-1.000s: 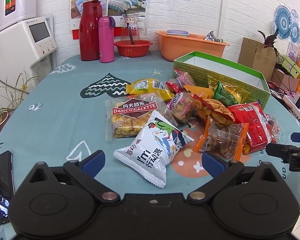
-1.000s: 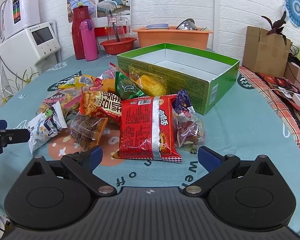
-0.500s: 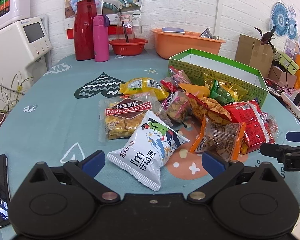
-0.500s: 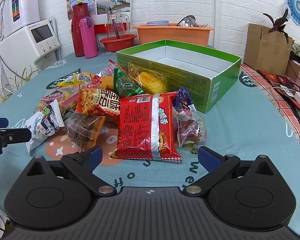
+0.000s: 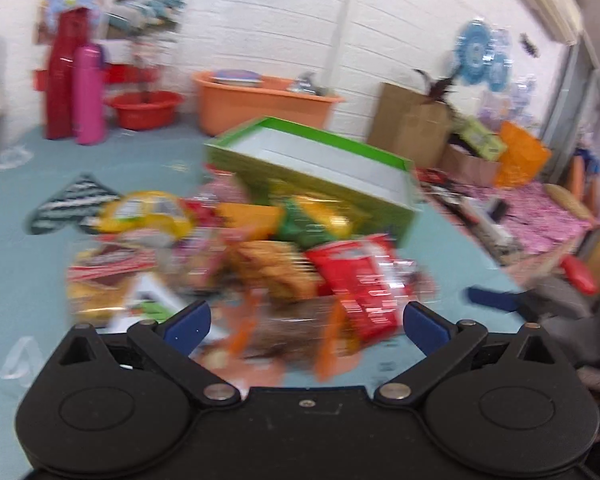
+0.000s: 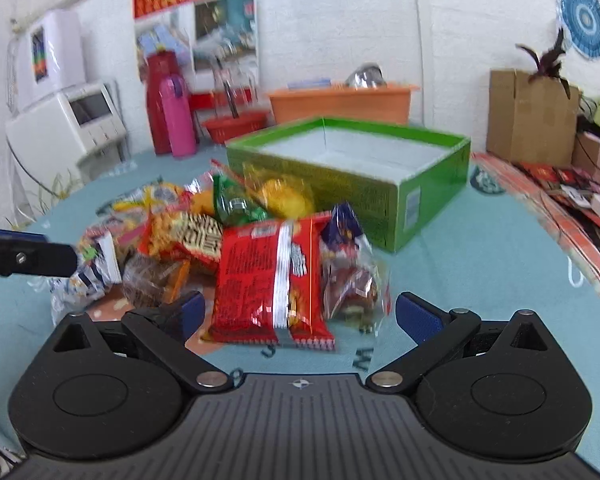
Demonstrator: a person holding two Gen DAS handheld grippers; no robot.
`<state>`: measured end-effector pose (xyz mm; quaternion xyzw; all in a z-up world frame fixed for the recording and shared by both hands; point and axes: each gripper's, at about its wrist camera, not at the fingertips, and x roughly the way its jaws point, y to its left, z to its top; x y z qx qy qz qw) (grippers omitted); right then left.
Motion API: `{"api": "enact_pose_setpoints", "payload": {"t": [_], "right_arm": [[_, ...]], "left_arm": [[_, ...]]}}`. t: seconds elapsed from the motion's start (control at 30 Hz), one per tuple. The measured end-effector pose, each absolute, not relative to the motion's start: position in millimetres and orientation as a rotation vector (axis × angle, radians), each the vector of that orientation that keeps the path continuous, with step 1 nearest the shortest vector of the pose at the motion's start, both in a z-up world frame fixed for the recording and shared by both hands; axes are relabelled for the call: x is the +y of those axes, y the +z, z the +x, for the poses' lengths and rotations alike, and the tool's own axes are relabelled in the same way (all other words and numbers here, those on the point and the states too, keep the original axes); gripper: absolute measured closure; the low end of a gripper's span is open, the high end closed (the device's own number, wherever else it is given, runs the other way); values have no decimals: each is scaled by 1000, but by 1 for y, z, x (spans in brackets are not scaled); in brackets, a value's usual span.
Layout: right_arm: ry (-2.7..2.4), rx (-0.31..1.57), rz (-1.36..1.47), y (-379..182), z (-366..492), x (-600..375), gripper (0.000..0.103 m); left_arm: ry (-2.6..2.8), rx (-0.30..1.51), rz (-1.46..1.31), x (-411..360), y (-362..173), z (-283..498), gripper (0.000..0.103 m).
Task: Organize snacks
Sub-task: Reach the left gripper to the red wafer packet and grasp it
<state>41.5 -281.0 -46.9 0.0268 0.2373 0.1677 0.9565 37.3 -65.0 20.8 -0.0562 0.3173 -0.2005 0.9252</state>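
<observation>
**Closing In on the Snack Pile**

Left tongs [image 5: 306, 326] spread wide, empty, over the brown packet [image 5: 296, 336] (blurred). Heaped snacks on the surface against the green box [image 6: 352, 168], handy for loading. Right tongs [image 6: 298, 314] agape, straddling the red packet [image 6: 270, 280].

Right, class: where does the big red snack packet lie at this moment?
In the right wrist view the big red snack packet lies flat on the table, at the near edge of the pile between the open right gripper fingers, in front of the green box.
</observation>
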Motion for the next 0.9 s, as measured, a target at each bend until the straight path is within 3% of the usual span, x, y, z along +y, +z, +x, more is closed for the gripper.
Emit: {"api": "enact_pose_setpoints", "payload": {"t": [0.17,0.27,0.77,0.83,0.9], "right_arm": [[413,520,89,-53,39,-297,0],[410,543,105,-57,39,-305,0],[473,579,142,-65,62,-297,0],[477,586,138,-66,62,-296,6],[483,587,114,-66,59,-297,10]], "left_arm": [[-596,707,-128,-113,9,57,0],[-582,767,-158,-122,-4,75,15],[-499,847,-163,-123,-25,118,20],[-522,867,-179,-122,-27,117,18],[-540,876,-179,-121,-29,116,8]]}}
